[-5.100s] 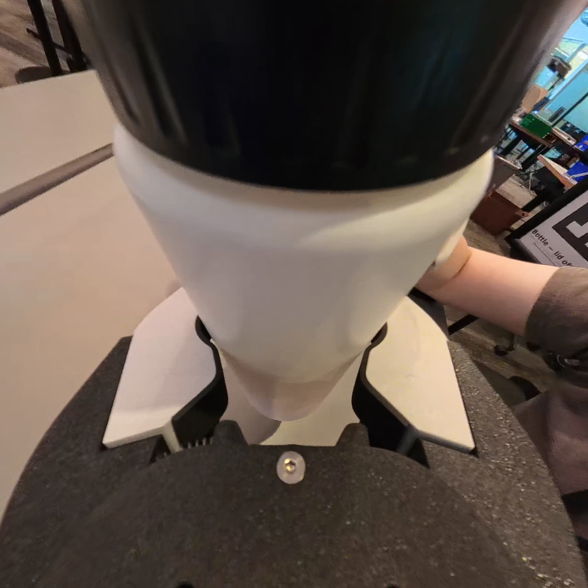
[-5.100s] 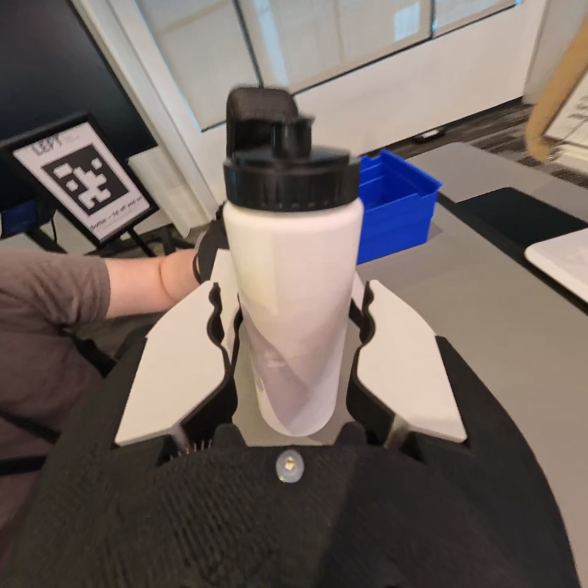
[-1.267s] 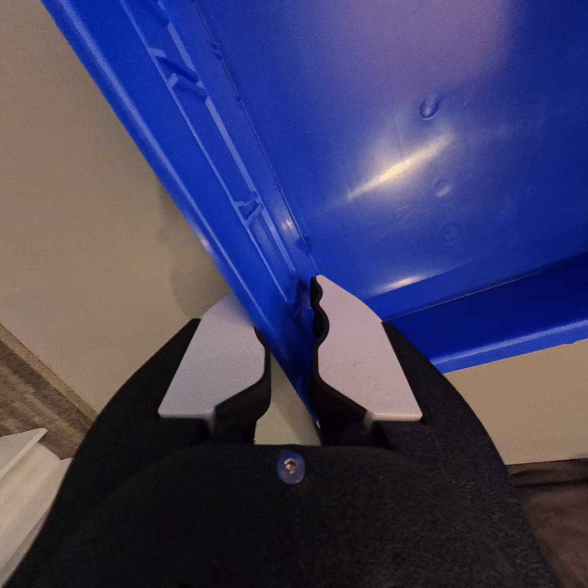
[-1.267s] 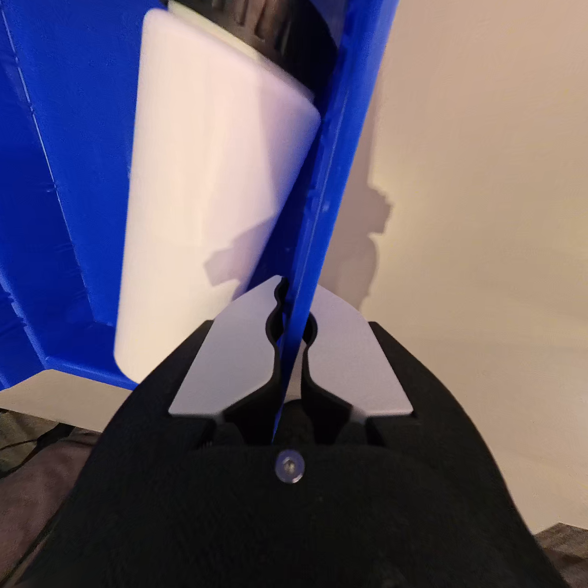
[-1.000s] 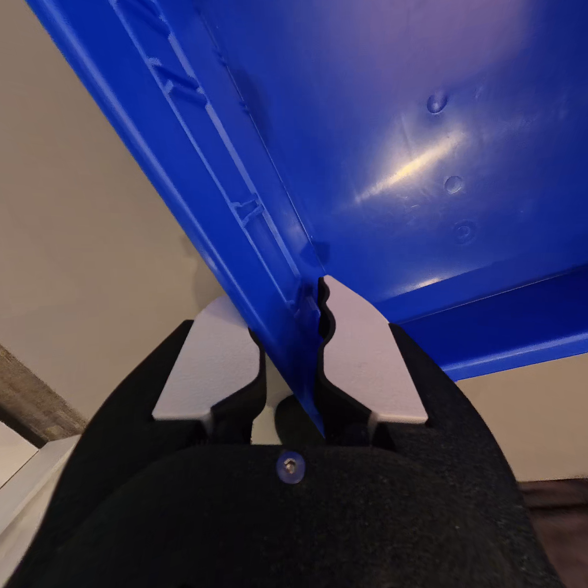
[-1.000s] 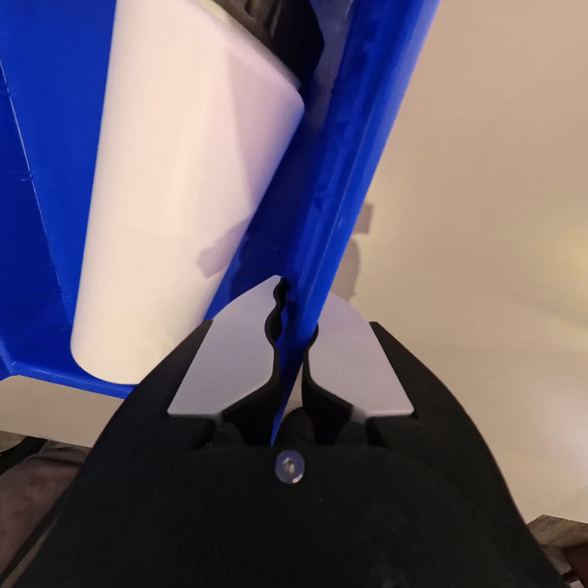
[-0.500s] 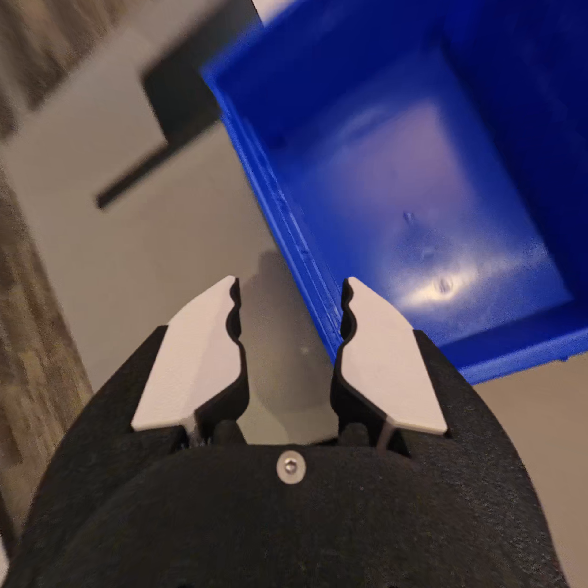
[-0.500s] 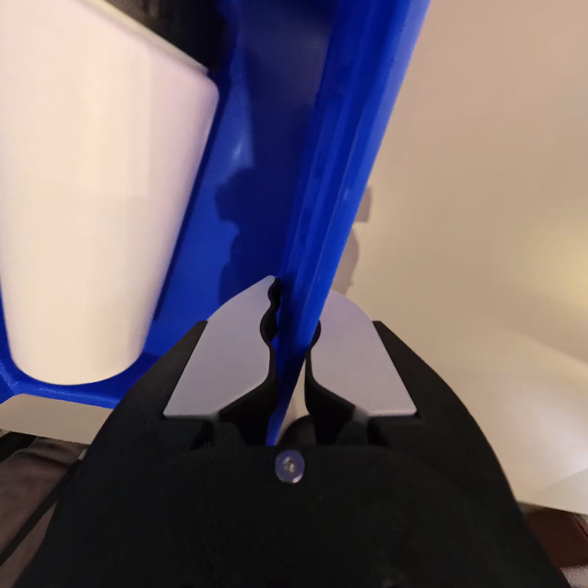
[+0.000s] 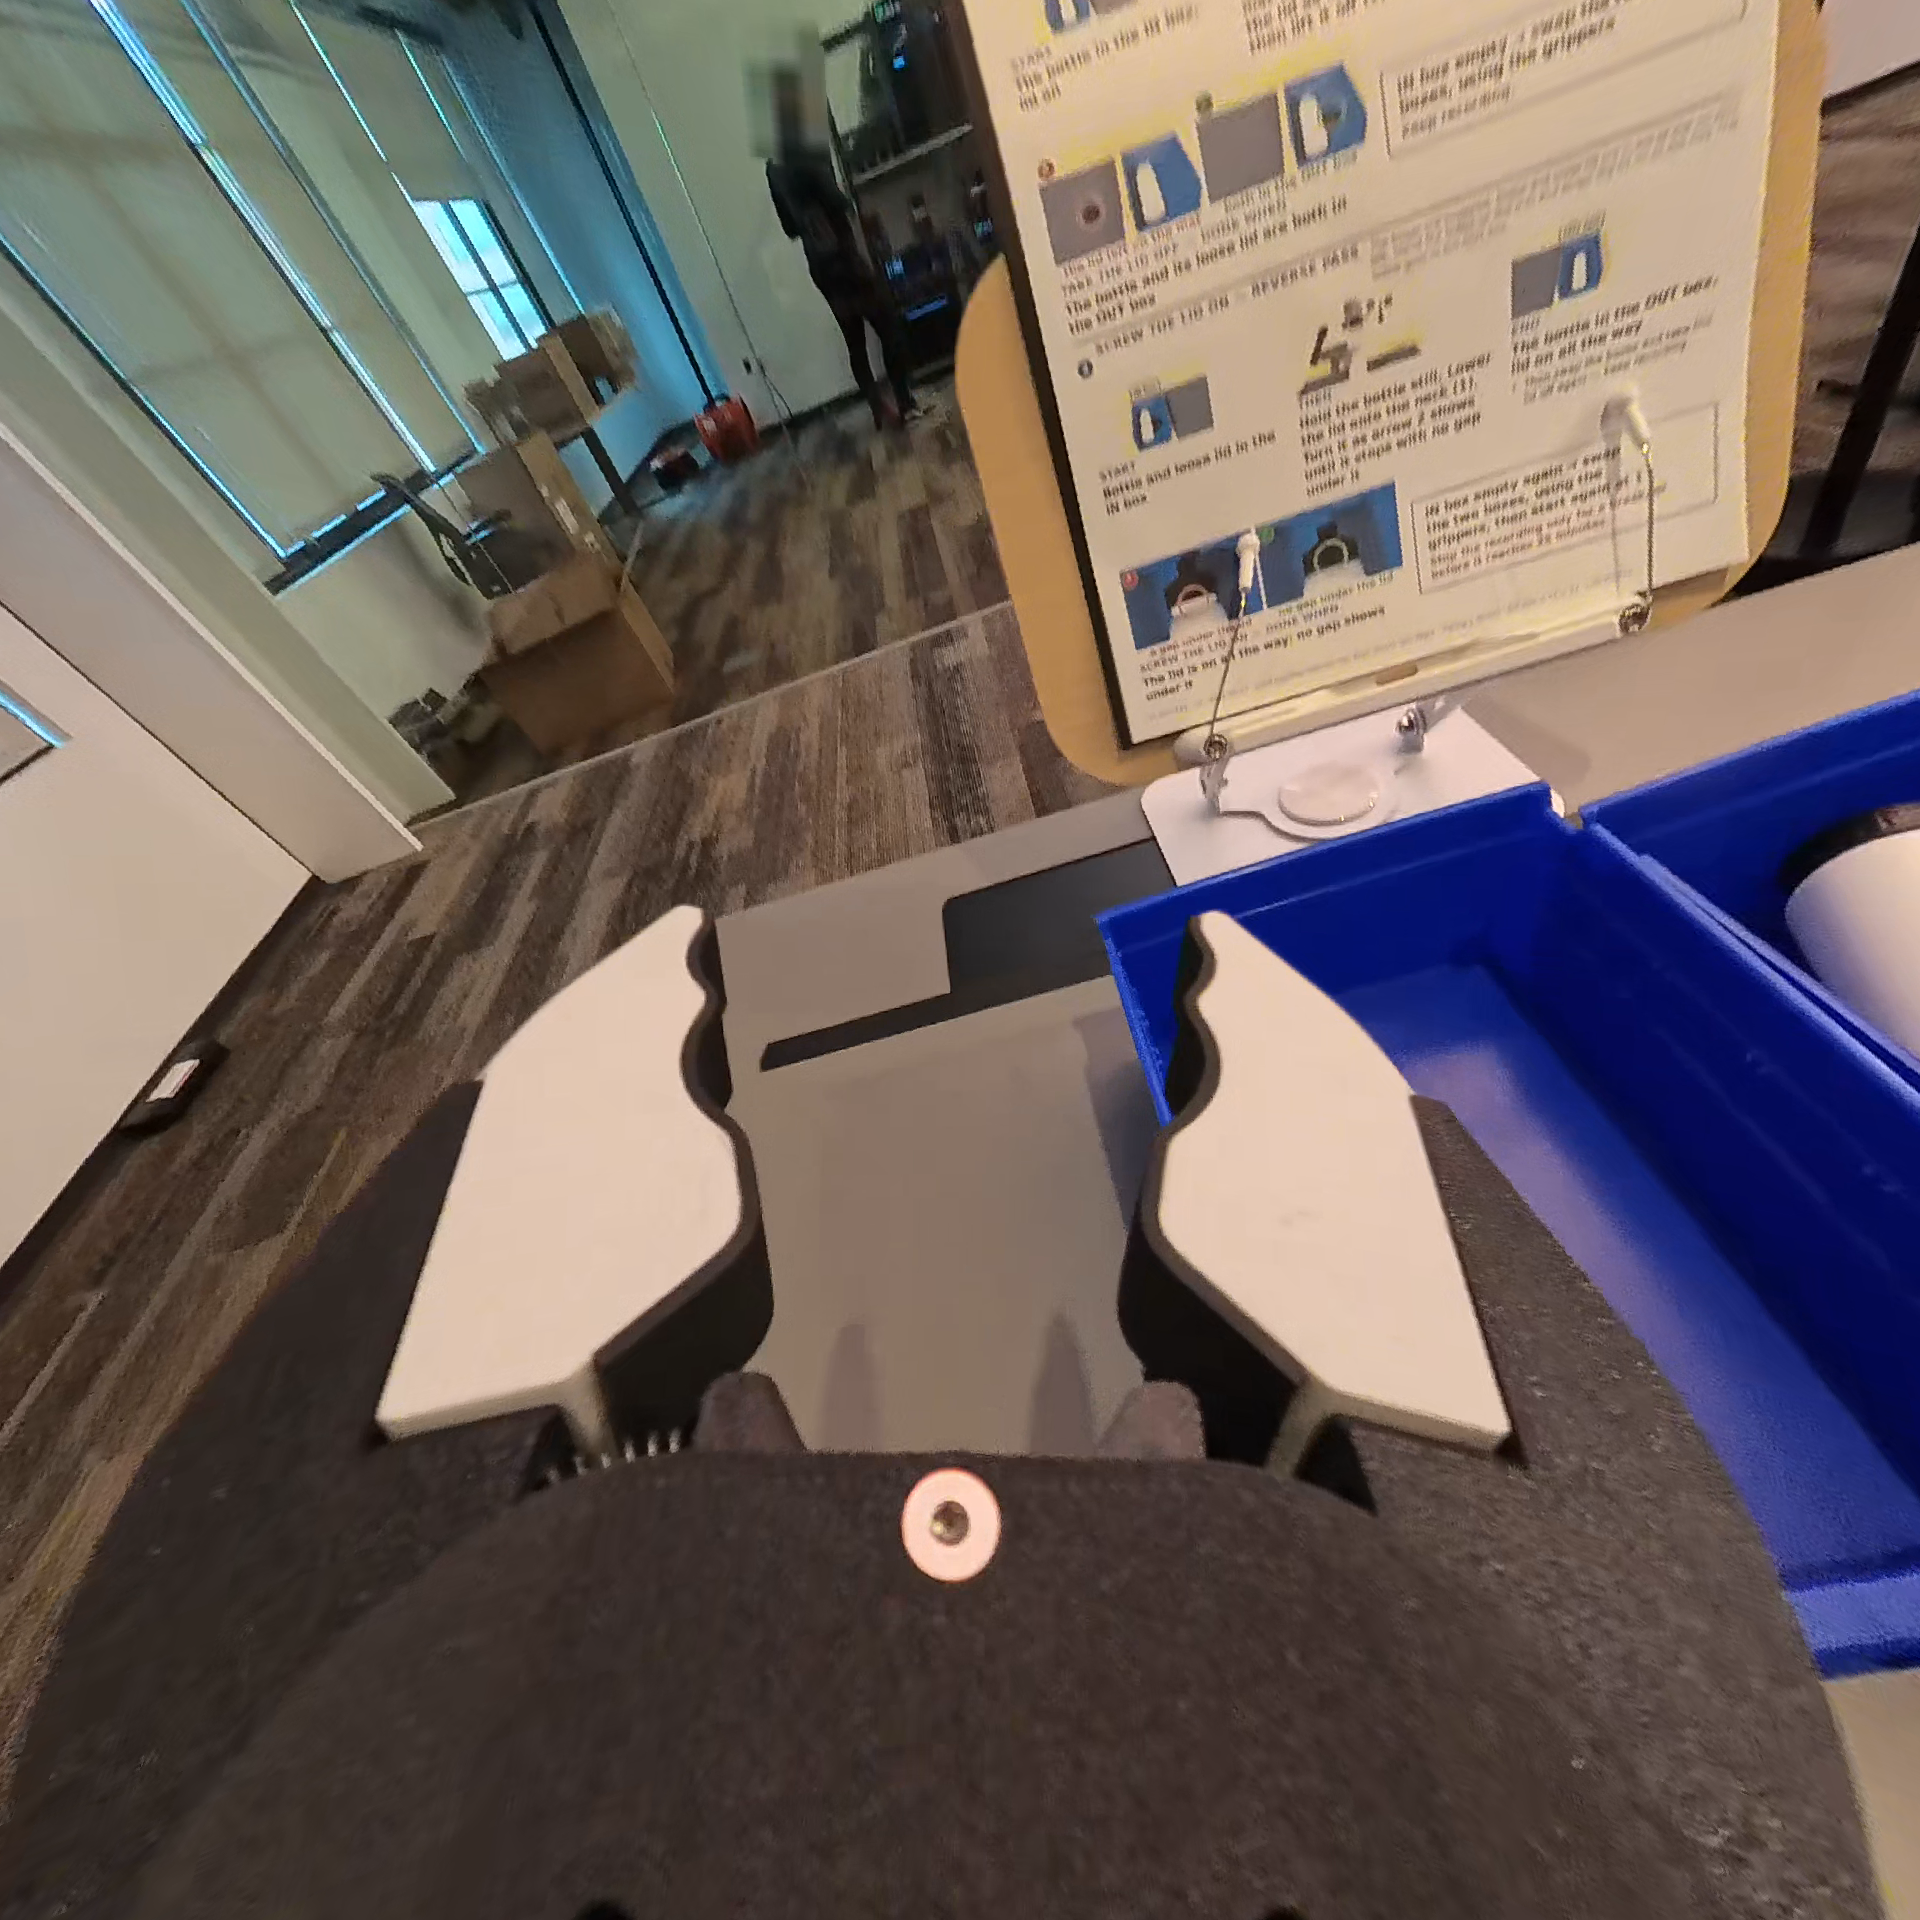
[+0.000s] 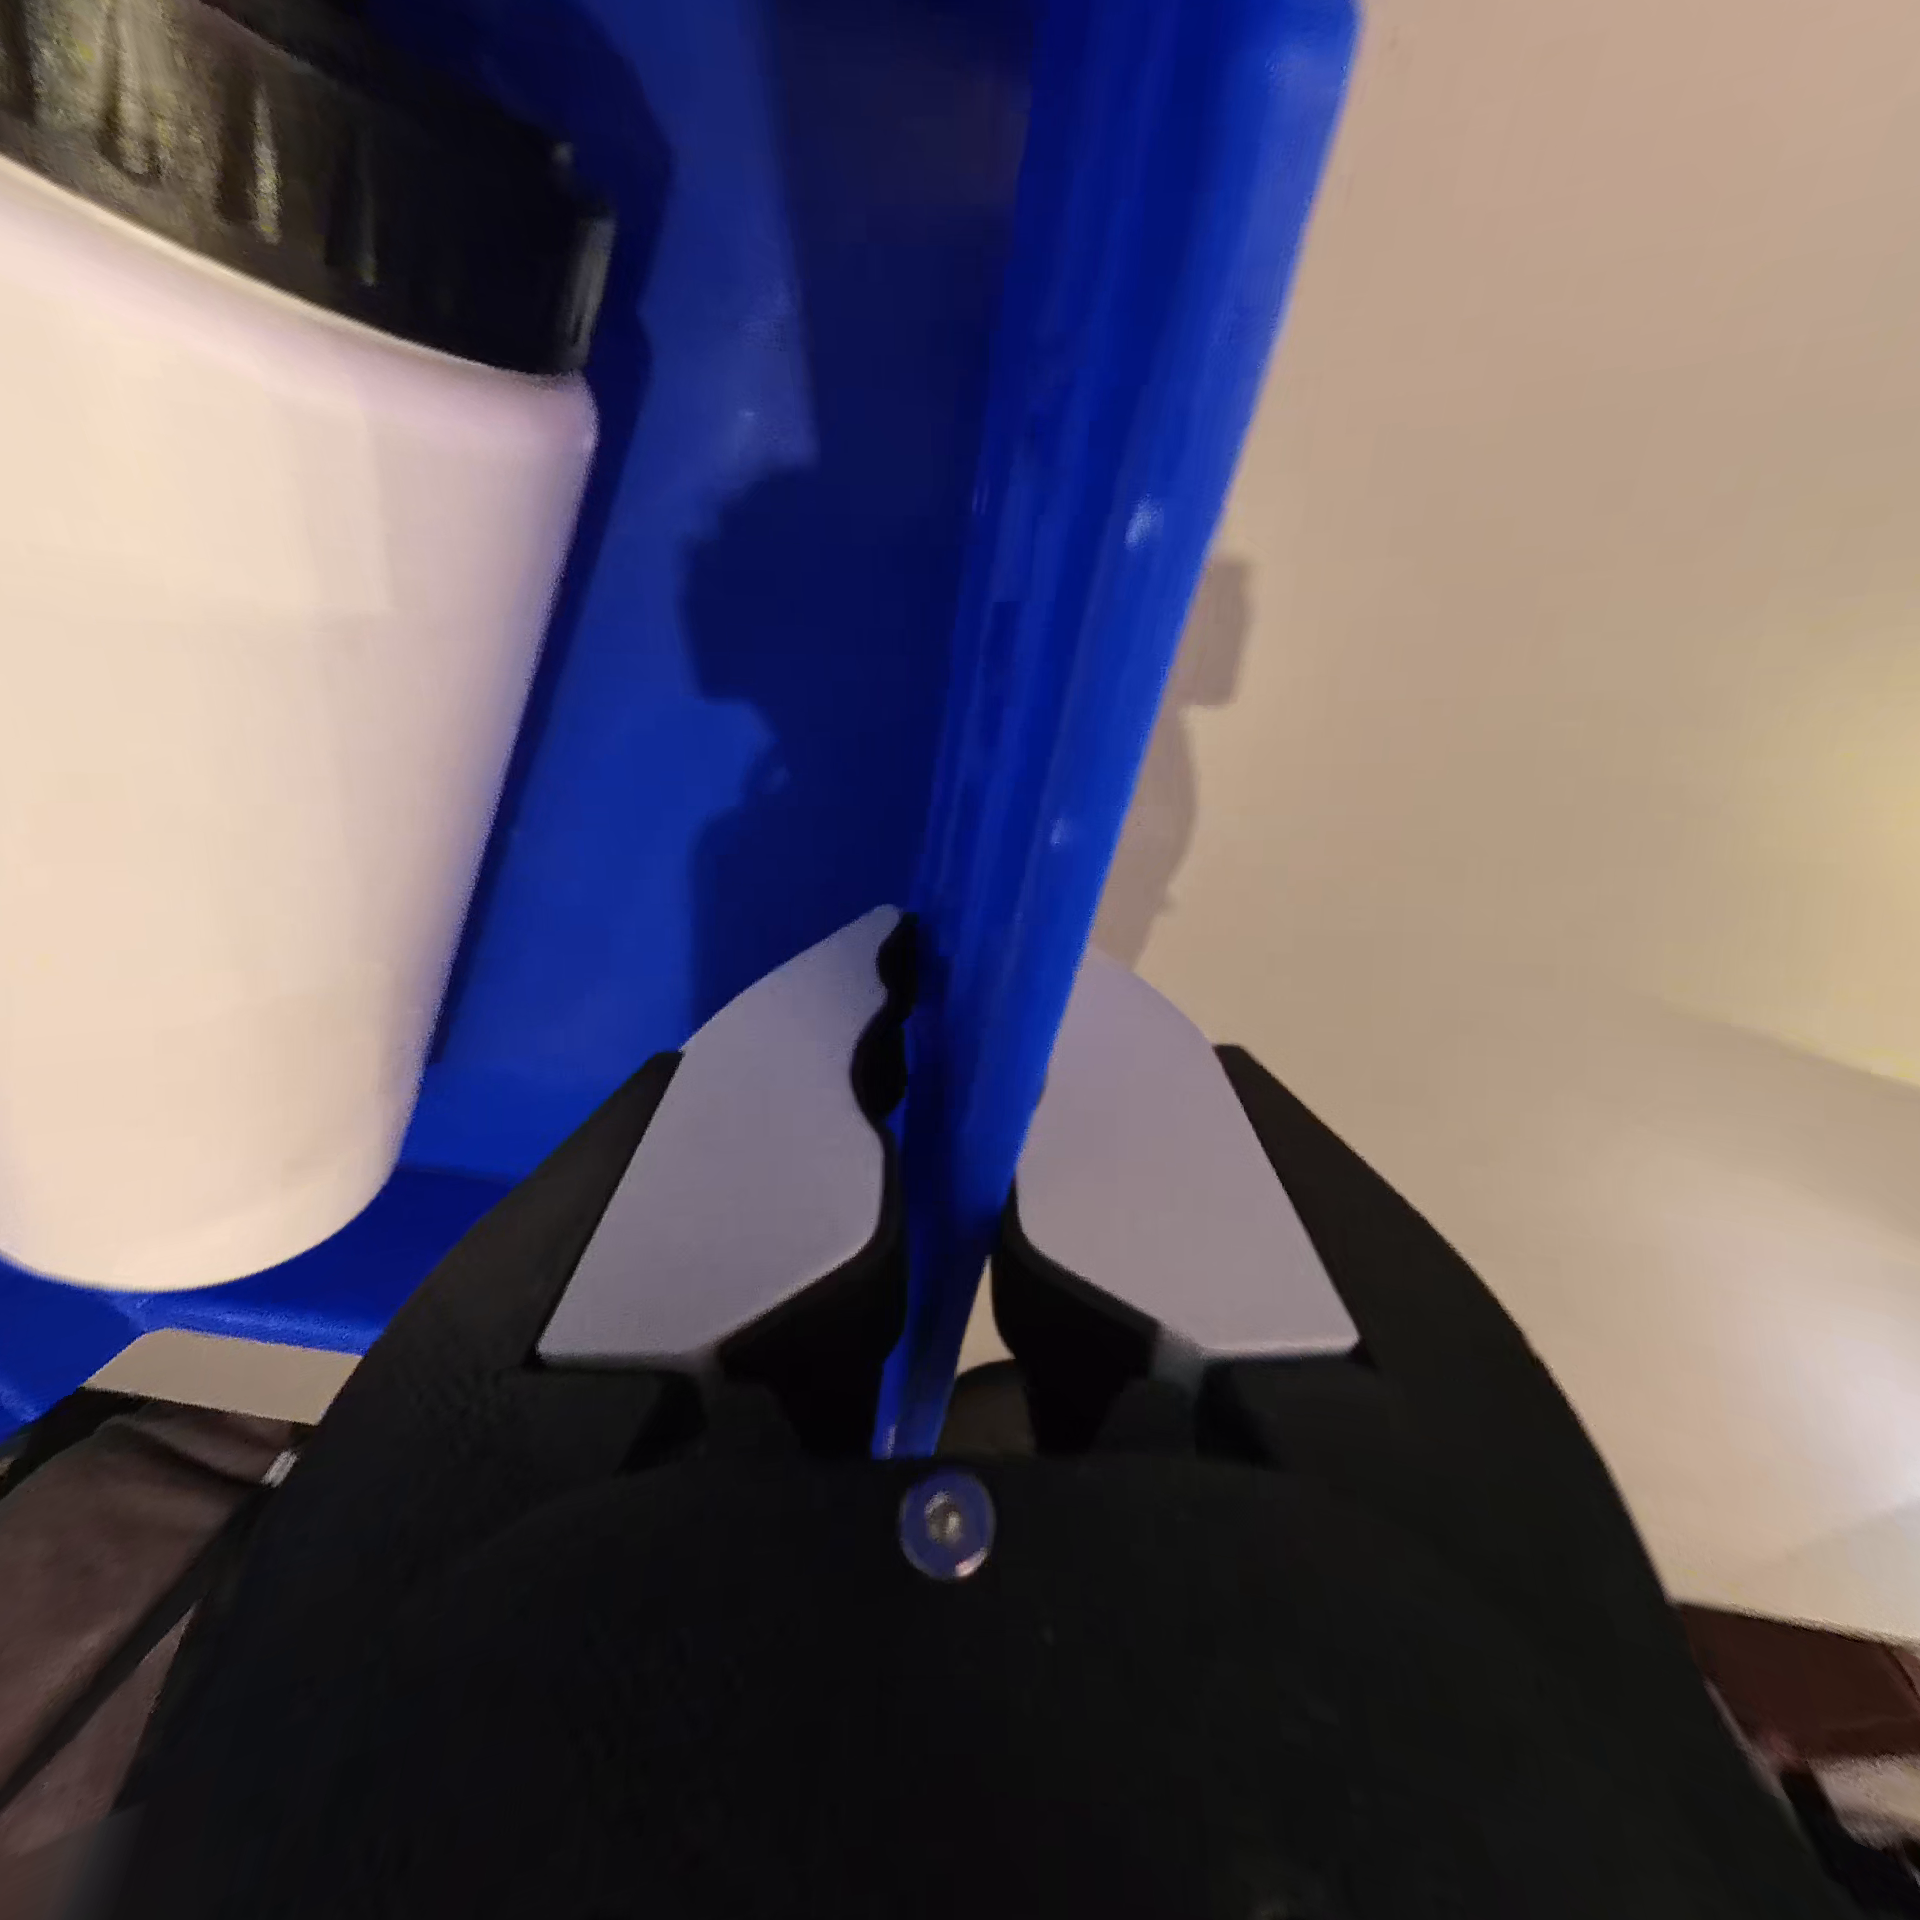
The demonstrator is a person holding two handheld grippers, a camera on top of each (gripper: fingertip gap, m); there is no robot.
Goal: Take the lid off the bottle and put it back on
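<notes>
Left gripper (image 9: 951, 940): jaws spread wide, gripping nothing, over bare grey table (image 9: 914, 1226). Beyond the left finger, wood-pattern floor (image 9: 623, 831) and stacked cardboard boxes (image 9: 566, 623) under tall windows. Straight ahead past the tips, a dark mat (image 9: 1023, 935) on the table. Ahead and right, an instruction board (image 9: 1351, 343) upright on a white stand (image 9: 1330, 800), printed with text and small pictures; wording left unquoted. Right finger tip just before the near corner of an empty blue bin (image 9: 1621, 1195). Right of that, touching it, a second blue bin (image 9: 1766, 821) with the white bottle (image 9: 1860, 914) inside, only partly in view at the edge.

Right gripper (image 10: 940, 935): jaws clenched on the bin wall (image 10: 1049, 727), one finger inside, one outside. Left of the jaws, inside the bin, the bottle (image 10: 229, 727), lying lengthwise away from the camera, blurred. Black ribbed lid (image 10: 291, 208) on its far end. No brand or label readable on bottle or lid. Right of the jaws, pale table (image 10: 1558, 727) with the gripper's shadow beside the wall.
</notes>
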